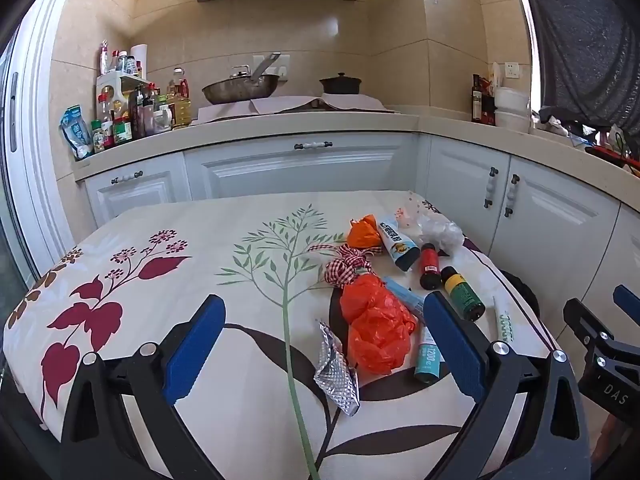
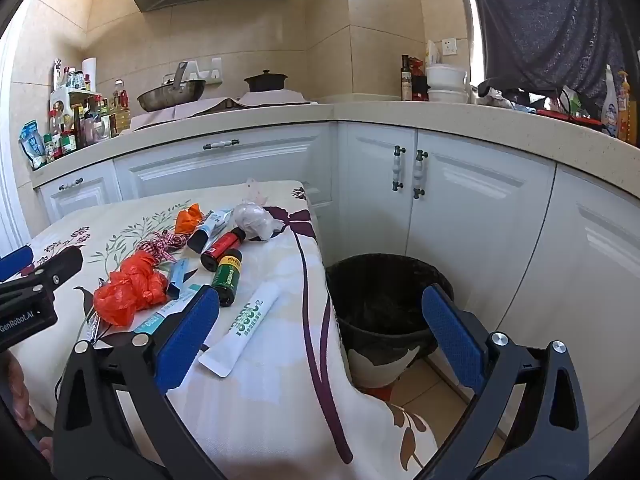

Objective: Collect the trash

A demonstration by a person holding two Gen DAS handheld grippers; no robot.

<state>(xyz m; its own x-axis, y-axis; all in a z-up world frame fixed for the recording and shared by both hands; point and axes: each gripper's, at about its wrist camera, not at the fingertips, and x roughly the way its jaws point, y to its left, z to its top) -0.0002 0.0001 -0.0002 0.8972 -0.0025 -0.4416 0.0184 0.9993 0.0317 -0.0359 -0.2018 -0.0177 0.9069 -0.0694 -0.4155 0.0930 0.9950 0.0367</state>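
A litter pile lies on the floral-cloth table [image 1: 168, 224]: a crumpled orange bag [image 1: 376, 332], a foil wrapper [image 1: 336, 376], a checked ribbon [image 1: 348, 266], a red bottle [image 1: 430, 266], a green bottle [image 1: 462, 292] and a teal tube [image 1: 430, 356]. My left gripper [image 1: 324, 308] hovers open just short of the orange bag, holding nothing. My right gripper [image 2: 320, 296] is open and empty over the table's right edge, between a white tube [image 2: 248, 324] and the black-lined trash bin [image 2: 384, 280] on the floor.
More litter sits farther back: a small orange scrap [image 1: 362, 232], a black-capped tube [image 1: 396, 244] and a white plastic wad [image 1: 440, 234]. White cabinets [image 2: 460, 208] and a counter ring the table. A person's hand [image 2: 20, 400] shows at the lower left.
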